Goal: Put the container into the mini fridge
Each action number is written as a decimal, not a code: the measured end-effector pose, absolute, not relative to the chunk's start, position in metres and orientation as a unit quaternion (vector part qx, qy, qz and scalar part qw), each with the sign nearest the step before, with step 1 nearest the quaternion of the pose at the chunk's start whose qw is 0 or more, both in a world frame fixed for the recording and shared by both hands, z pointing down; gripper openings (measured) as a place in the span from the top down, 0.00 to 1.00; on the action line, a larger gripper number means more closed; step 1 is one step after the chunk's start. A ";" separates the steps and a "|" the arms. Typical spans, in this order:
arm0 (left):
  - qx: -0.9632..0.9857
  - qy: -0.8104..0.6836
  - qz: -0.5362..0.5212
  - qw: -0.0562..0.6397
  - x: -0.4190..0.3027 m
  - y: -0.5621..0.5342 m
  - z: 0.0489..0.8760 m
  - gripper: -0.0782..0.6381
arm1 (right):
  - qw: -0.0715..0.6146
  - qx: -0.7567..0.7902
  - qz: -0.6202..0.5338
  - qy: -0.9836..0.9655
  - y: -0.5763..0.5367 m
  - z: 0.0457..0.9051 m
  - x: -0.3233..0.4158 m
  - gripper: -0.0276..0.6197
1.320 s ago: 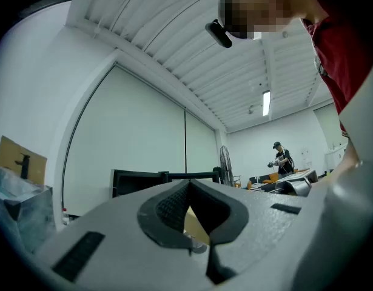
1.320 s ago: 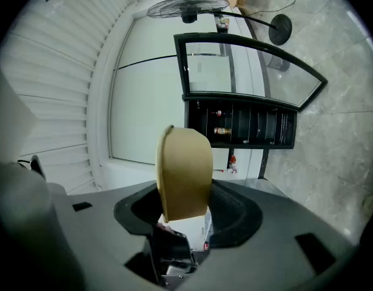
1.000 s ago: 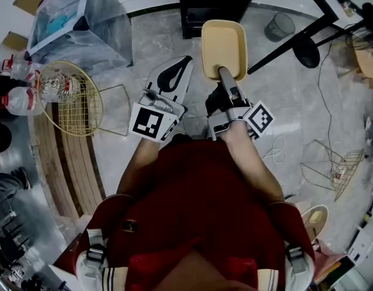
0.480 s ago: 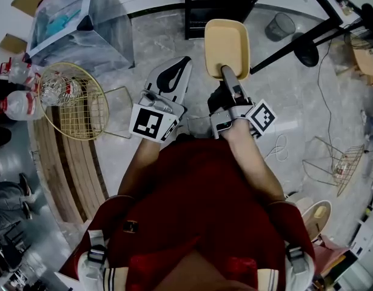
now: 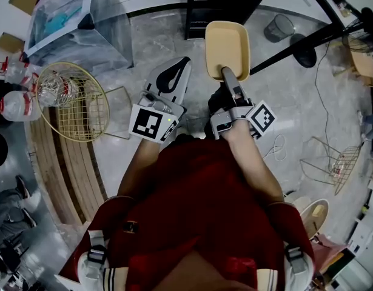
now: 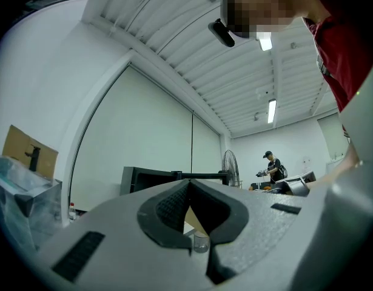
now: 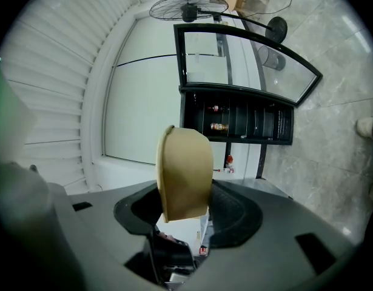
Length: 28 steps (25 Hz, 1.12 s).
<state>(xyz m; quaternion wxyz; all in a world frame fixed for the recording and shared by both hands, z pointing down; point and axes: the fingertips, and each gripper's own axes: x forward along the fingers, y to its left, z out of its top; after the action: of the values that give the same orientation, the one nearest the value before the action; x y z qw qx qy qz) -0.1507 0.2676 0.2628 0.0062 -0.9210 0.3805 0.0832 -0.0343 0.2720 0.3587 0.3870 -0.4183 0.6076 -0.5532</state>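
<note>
A tan, shallow container [image 5: 227,44] is held out over the marble floor, my right gripper [image 5: 226,73] shut on its near edge. In the right gripper view the container [image 7: 183,171] stands between the pads, with the black mini fridge [image 7: 238,123] ahead, its glass door [image 7: 247,59] swung open and bottles on a shelf. From the head view the fridge [image 5: 219,5] is a dark block just beyond the container. My left gripper [image 5: 186,60] hangs beside it on the left, tips together and holding nothing; the closed pads [image 6: 174,208] also show in the left gripper view.
A round wire basket [image 5: 71,99] with plastic bottles stands at the left beside a wooden bench [image 5: 65,174]. A plastic-wrapped box [image 5: 77,23] is at the top left. A grey bin [image 5: 279,26] and a fan's base [image 5: 306,52] sit right of the fridge.
The head view has drifted a little. Both grippers and the container keep the same pose in front of the fridge.
</note>
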 end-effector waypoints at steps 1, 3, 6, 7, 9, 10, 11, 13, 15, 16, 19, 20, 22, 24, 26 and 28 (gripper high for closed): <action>-0.920 0.383 0.082 0.006 -0.152 0.265 0.264 0.88 | 0.387 -0.417 -0.554 0.608 0.269 0.360 -0.034 0.64; -0.918 0.389 0.077 0.006 -0.152 0.258 0.267 0.88 | 0.386 -0.414 -0.557 0.607 0.261 0.364 -0.033 0.64; -0.915 0.397 0.070 0.009 -0.148 0.245 0.270 0.88 | 0.386 -0.410 -0.562 0.606 0.244 0.370 -0.025 0.64; -0.914 0.400 0.067 0.011 -0.146 0.239 0.271 0.88 | 0.385 -0.408 -0.563 0.607 0.236 0.371 -0.022 0.64; -0.911 0.407 0.061 0.013 -0.140 0.224 0.274 0.88 | 0.384 -0.402 -0.566 0.609 0.219 0.374 -0.015 0.64; -0.910 0.410 0.058 0.013 -0.137 0.216 0.275 0.88 | 0.382 -0.400 -0.567 0.610 0.210 0.376 -0.011 0.64; -0.909 0.413 0.055 0.014 -0.132 0.206 0.276 0.88 | 0.380 -0.399 -0.568 0.612 0.200 0.378 -0.006 0.64; -0.907 0.419 0.049 0.016 -0.122 0.186 0.276 0.88 | 0.375 -0.397 -0.569 0.615 0.179 0.381 0.007 0.64; -0.905 0.424 0.044 0.021 -0.109 0.163 0.274 0.88 | 0.372 -0.396 -0.570 0.616 0.156 0.383 0.022 0.64; -0.904 0.426 0.043 0.023 -0.102 0.152 0.274 0.88 | 0.370 -0.396 -0.570 0.617 0.144 0.384 0.030 0.64; -0.901 0.432 0.037 0.024 -0.082 0.117 0.272 0.88 | 0.364 -0.393 -0.573 0.620 0.110 0.387 0.050 0.64; -0.900 0.434 0.035 0.024 -0.075 0.106 0.272 0.88 | 0.362 -0.391 -0.575 0.621 0.099 0.388 0.056 0.64; -0.898 0.439 0.030 0.023 -0.062 0.085 0.272 0.88 | 0.358 -0.387 -0.579 0.622 0.077 0.391 0.067 0.64; -0.895 0.444 0.026 0.023 -0.048 0.066 0.274 0.88 | 0.353 -0.382 -0.586 0.621 0.058 0.394 0.078 0.64; -0.893 0.449 0.021 0.022 -0.035 0.049 0.277 0.88 | 0.349 -0.378 -0.592 0.620 0.040 0.399 0.090 0.64; -0.890 0.455 0.017 0.022 -0.022 0.034 0.282 0.88 | 0.342 -0.375 -0.596 0.622 0.024 0.406 0.102 0.64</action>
<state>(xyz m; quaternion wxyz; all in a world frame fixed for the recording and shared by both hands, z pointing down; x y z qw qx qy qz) -0.0219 0.0344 0.2817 0.0220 -0.8900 0.4552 0.0165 0.1017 0.0239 0.4059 0.3425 -0.3753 0.6221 -0.5957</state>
